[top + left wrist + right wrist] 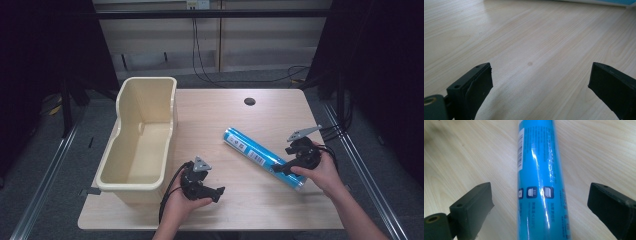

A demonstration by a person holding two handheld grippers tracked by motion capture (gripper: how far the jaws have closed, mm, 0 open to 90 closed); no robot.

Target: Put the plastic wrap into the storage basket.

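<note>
Where right gripper (540,202) straddles blue tube (537,170): barcode label, unreadable print.

That blue tube (540,182) is looking glossy, probably plastic-wrapped; the table (260,205) is showing smooth pale wood grain, the tub (140,145) is looking like matt cream plastic.

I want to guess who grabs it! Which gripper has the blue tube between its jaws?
The right gripper: its open jaws straddle the tube. The left gripper has just table between its jaws.
</note>
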